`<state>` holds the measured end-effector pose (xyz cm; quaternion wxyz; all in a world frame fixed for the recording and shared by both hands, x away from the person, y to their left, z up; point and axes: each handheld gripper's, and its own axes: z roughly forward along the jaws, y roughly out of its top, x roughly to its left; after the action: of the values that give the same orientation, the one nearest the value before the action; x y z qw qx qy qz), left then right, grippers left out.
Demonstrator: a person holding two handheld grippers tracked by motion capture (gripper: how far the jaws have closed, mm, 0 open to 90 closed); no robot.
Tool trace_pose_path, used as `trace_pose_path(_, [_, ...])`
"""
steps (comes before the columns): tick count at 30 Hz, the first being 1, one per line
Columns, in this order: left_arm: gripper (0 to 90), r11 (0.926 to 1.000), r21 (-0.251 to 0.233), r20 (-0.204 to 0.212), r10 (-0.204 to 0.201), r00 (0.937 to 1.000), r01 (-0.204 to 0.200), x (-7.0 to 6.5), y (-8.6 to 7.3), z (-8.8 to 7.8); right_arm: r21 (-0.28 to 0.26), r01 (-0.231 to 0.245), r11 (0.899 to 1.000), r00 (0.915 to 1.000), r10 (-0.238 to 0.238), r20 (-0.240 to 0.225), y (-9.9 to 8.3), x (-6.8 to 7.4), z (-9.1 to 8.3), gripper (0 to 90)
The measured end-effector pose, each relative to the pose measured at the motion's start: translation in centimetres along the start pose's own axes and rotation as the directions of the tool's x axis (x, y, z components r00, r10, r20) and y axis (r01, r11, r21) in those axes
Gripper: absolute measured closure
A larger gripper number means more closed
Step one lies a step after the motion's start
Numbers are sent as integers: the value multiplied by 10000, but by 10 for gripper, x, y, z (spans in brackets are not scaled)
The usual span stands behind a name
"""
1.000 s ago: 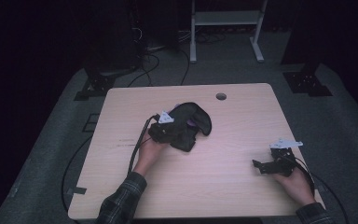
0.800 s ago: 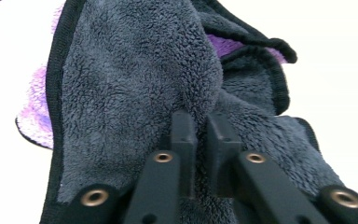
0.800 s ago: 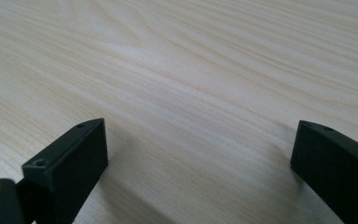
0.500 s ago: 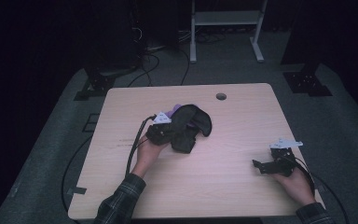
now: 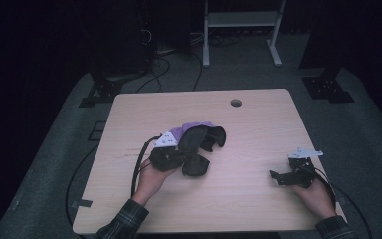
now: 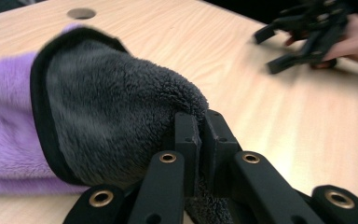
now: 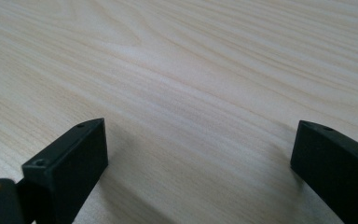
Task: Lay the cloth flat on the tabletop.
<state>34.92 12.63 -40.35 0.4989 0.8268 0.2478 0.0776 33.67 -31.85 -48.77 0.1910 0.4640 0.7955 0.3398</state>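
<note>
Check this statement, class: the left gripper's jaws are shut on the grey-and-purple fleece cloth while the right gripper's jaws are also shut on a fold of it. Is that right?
Not quite. The left gripper is shut on the fleece cloth, but the right gripper has its jaws open over bare table, away from the cloth, as the right gripper view shows.

Left black 2-jaw tool (image 5: 193, 158) clamped tight, jaws together, raised off bench. Right black 2-jaw tool (image 5: 278, 177) low, jaws spread wide.
</note>
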Motion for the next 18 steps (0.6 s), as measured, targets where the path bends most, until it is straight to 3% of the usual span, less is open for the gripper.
trace_pose_path(7, [854,9990,-448,370,29,9993,-12,-17,-3,-32,0,57,10000,10000,-57,-46,0,-1,0,30])
trace_pose_path(10, [854,9962,-865,189,-43,9998,59,-16,-3,-55,-1,64,10000,10000,-64,-49,0,-1,0,30])
trace_pose_path(15, [853,9927,-1109,-619,-551,9966,480,9,-12,-74,-1,63,10000,10000,-63,-51,0,-1,0,30])
trace_pose_path(18, [852,9887,-1133,-1209,-1114,9864,978,30,-24,-79,-7,64,10000,10000,-64,-57,0,-1,0,30])
